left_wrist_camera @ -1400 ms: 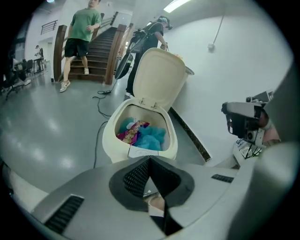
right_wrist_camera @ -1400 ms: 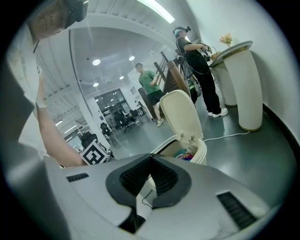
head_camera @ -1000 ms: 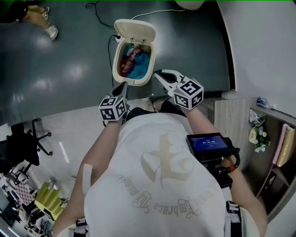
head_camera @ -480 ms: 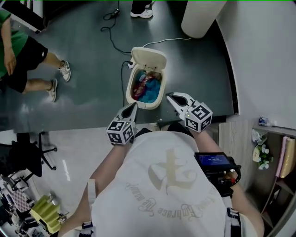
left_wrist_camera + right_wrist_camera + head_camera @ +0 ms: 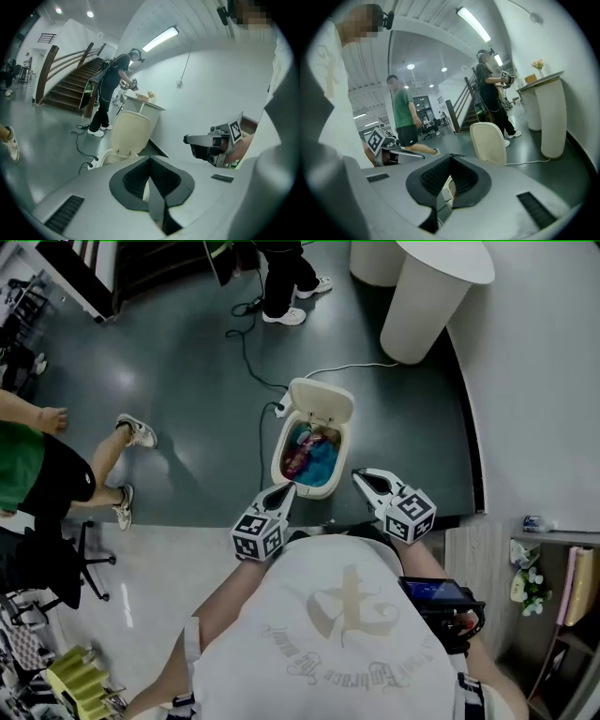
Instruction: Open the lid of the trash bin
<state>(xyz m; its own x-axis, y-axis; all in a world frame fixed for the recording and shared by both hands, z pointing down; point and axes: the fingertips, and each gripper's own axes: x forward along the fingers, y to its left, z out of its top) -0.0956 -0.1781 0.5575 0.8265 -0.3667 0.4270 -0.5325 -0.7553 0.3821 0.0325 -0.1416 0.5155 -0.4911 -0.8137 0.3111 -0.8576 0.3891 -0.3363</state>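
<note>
- Closest in, the left hand-held gripper is raised in front of the white T-shirt. Its jaws are pressed together with nothing between them, as its own view shows.
- The right hand-held gripper sits level with it on the other side. Its jaws are also pressed together and empty in its own view.
- Both tips point at the trash bin, which stands on the dark floor just beyond them. Neither tip touches it.
- The lid is open, tipped up and back on the bin's far edge, with its cream underside facing the grippers.
- Inside the bin there's a crumpled blue thing to the right and a red-and-pink thing to the left. What they are can't be made out.
- A dark cable snakes over the floor to the bin's far left corner.
- To the left, well apart, a person in a green top stands on the floor.
- Farther back there's another person in dark trousers, and to the right a white round counter.
</note>
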